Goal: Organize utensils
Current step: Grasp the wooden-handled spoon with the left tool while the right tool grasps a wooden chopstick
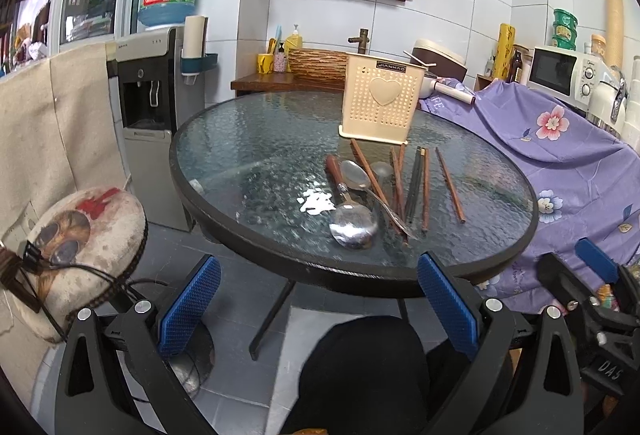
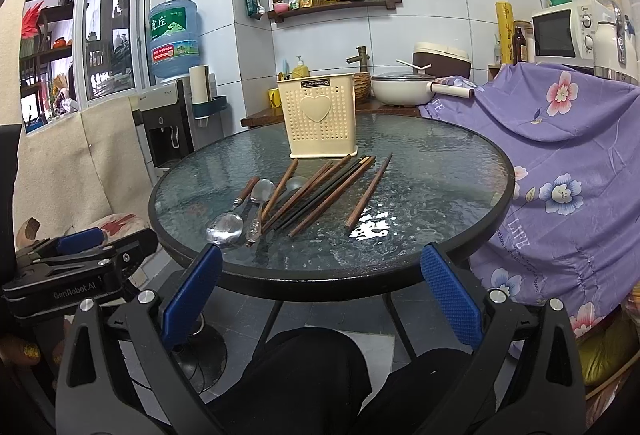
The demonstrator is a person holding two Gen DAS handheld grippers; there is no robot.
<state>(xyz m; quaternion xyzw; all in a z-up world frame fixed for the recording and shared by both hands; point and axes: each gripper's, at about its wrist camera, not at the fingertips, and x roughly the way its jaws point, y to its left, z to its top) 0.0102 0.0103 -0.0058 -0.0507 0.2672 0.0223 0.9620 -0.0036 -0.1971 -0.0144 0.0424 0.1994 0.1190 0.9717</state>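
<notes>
A cream perforated utensil holder [image 1: 380, 101] [image 2: 319, 119] with a heart stands upright at the far side of a round glass table [image 1: 248, 139] [image 2: 440, 171]. In front of it lie several brown and black chopsticks [image 1: 416, 187] [image 2: 320, 191] and three spoons: a large wooden-handled one [image 1: 354, 225] [image 2: 226, 227] and two smaller ones [image 1: 356, 175] [image 2: 262, 191]. My left gripper [image 1: 320, 311] is open and empty, held below the table's near edge. My right gripper [image 2: 322, 303] is also open and empty, at the near edge, to the right of the left one.
A round stool [image 1: 88, 235] stands left of the table. A water dispenser [image 1: 148, 107] is behind it. A purple flowered cloth [image 2: 560, 155] covers furniture on the right. A counter with a pot [image 2: 404, 89] lies behind the table. My dark-clothed legs [image 2: 320, 387] are below.
</notes>
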